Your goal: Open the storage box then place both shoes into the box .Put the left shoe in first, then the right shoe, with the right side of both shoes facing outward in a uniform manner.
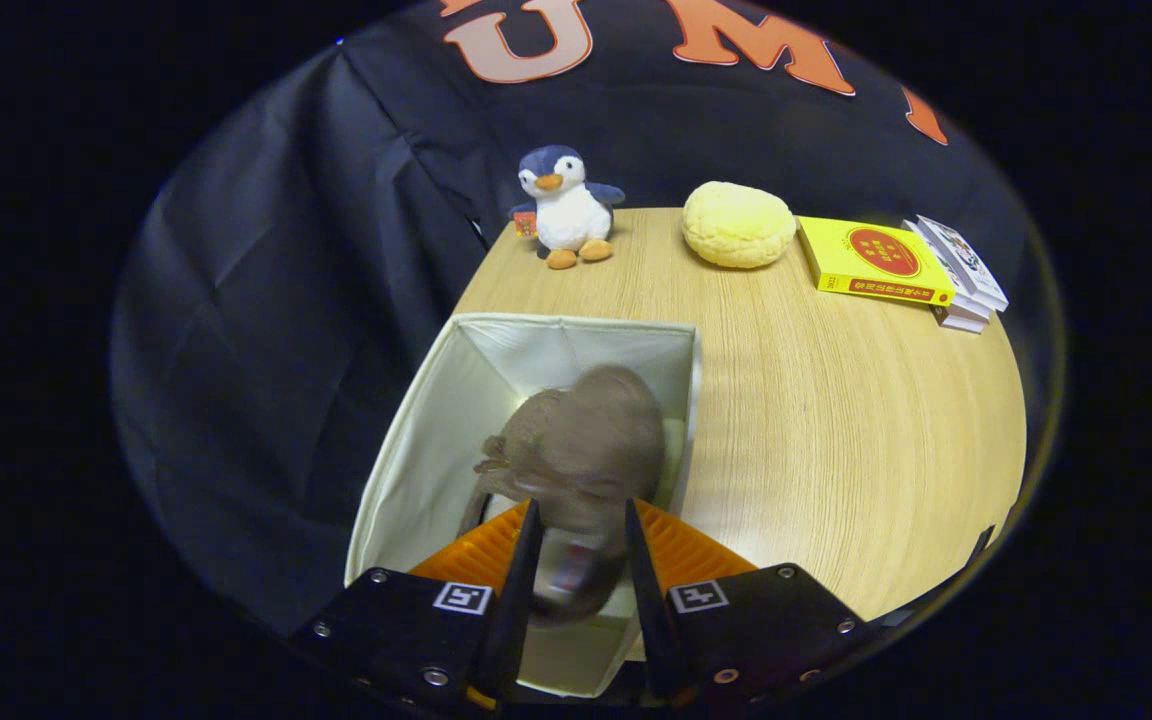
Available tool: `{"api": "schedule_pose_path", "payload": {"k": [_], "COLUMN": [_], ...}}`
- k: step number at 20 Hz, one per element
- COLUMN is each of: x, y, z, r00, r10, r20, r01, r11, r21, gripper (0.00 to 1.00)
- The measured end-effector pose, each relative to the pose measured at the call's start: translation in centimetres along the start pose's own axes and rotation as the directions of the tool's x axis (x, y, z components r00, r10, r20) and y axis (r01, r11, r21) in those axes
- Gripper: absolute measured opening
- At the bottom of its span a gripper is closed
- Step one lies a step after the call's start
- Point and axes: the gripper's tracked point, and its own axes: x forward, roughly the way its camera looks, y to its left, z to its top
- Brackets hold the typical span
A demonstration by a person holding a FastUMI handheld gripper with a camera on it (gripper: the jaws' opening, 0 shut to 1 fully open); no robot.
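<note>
Brown shoe (581, 455) clamped in tool (581, 520) over box (406, 470).

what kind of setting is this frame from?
Likely a staged recording booth, not a real home: a small wooden table against a black cloth wall, with props along its far edge, a plush penguin and books. The gripper holds a brown shoe over an open storage box.
</note>
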Motion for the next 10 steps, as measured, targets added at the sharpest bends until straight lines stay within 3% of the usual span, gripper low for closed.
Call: {"api": "schedule_pose_path", "payload": {"k": [3,10], "x": [-2.4,-7.8], "y": [-2.2,-11.0], "z": [1.6,4.7], "r00": [0.997,0.975], "r10": [0.043,0.036], "r20": [0.059,0.219], "r01": [-0.043,-0.037], "r11": [0.999,0.999], "r21": [-0.005,0.002], "gripper": [0.67,0.88]}}
